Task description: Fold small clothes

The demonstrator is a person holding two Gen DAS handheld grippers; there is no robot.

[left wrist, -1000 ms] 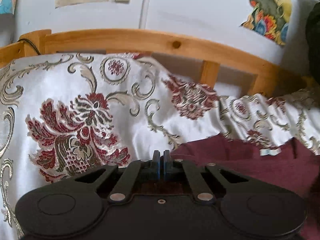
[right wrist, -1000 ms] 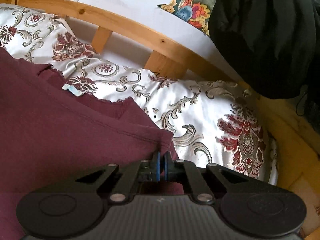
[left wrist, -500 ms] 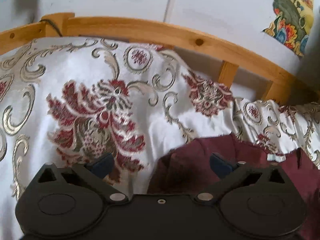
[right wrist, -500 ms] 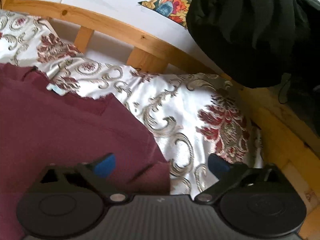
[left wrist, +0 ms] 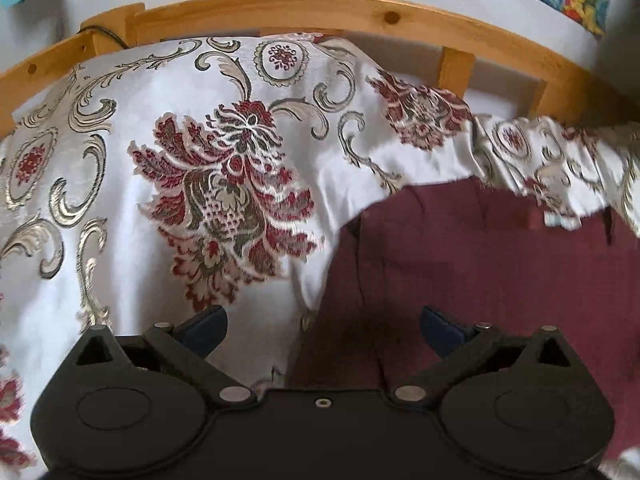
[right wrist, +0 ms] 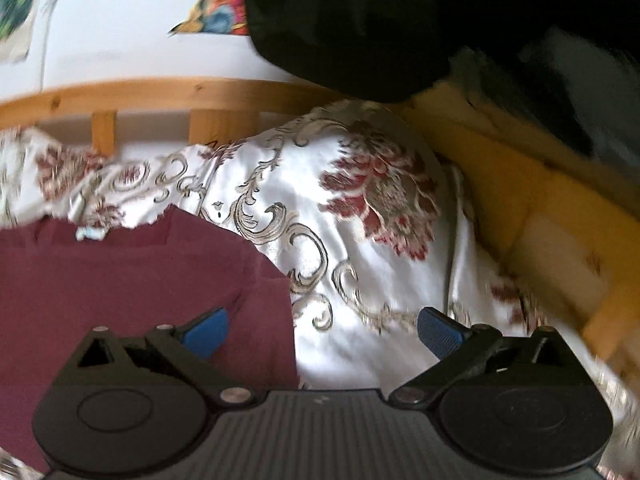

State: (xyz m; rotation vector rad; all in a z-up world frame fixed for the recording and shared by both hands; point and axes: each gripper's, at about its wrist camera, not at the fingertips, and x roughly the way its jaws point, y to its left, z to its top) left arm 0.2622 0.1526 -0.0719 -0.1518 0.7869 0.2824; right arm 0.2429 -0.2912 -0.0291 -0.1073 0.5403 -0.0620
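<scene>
Maroon garment (left wrist: 500, 272) flat on bedspread (left wrist: 160, 160), beneath both released tools: left tool (left wrist: 324, 330), right tool (right wrist: 322, 332).

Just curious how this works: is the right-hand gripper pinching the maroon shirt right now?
No, the right gripper stands wide open above the maroon shirt, gripping nothing.

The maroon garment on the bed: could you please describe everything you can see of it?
The maroon garment is a soft, dark red knit lying flat on the floral bedspread. A small pale label sits at its far edge, where layered edges overlap. Nothing grips it; both hand-held grippers, left and right, are open above it.
</scene>
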